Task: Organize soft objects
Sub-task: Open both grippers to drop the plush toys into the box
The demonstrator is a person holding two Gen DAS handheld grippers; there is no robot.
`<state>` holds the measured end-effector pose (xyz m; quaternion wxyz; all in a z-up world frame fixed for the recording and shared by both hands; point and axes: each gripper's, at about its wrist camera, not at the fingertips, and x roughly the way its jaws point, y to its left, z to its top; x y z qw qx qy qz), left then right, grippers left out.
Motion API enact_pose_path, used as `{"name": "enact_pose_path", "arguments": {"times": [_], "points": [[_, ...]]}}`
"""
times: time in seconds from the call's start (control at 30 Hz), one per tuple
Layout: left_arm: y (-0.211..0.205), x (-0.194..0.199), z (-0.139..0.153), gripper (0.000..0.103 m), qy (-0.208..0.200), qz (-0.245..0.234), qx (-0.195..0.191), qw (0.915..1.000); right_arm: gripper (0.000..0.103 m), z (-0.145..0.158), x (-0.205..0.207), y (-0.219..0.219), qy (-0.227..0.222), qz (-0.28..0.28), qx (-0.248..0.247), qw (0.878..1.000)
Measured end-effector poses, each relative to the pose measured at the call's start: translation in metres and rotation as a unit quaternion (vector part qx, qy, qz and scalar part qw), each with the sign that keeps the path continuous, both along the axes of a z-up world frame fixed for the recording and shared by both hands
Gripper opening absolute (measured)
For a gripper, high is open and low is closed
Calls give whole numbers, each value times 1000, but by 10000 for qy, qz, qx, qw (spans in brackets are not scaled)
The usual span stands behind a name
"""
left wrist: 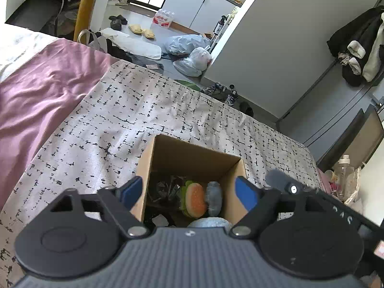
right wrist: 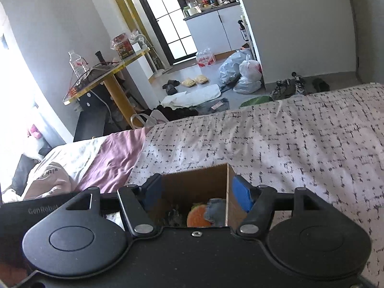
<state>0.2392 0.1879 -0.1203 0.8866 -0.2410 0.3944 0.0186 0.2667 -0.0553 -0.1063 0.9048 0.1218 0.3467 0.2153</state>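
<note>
A brown cardboard box [left wrist: 172, 153] stands open on the patterned bedspread. Inside lie a plush hamburger [left wrist: 195, 202], a grey-blue soft item [left wrist: 214, 198], a dark crumpled item [left wrist: 163, 190] and a pale blue plush [left wrist: 207, 222] at the near edge. My left gripper [left wrist: 188, 193] hovers over the box mouth, open, with nothing pressed between its blue pads. In the right wrist view the same box [right wrist: 192, 182] shows the hamburger [right wrist: 196, 217] and a denim-like soft piece [right wrist: 216, 210]. My right gripper [right wrist: 198, 192] is open above the box, its pads astride the opening.
The white bedspread with black marks [left wrist: 168, 110] covers the bed; a mauve sheet [left wrist: 40, 91] lies at its left. Beyond the bed edge are plastic bags [left wrist: 192, 55], slippers [left wrist: 141, 30], shoes [left wrist: 219, 91] and a yellow-legged table [right wrist: 105, 72]. Bottles [left wrist: 343, 170] stand at the right.
</note>
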Motion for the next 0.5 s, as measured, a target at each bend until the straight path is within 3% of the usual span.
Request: {"name": "enact_pose_path", "arguments": {"times": [0.13, 0.27, 0.5], "points": [[-5, -4, 4, 90, -9, 73, 60, 10000, 65, -2, -9, -14, 213, -44, 27, 9998], [-12, -12, 14, 98, 98, 72, 31, 9999, 76, 3, -26, -35, 335, -38, -94, 9994], [-31, -37, 54, 103, -53, 98, 498, 9987, 84, 21, -49, -69, 287, -113, -105, 9995]]}}
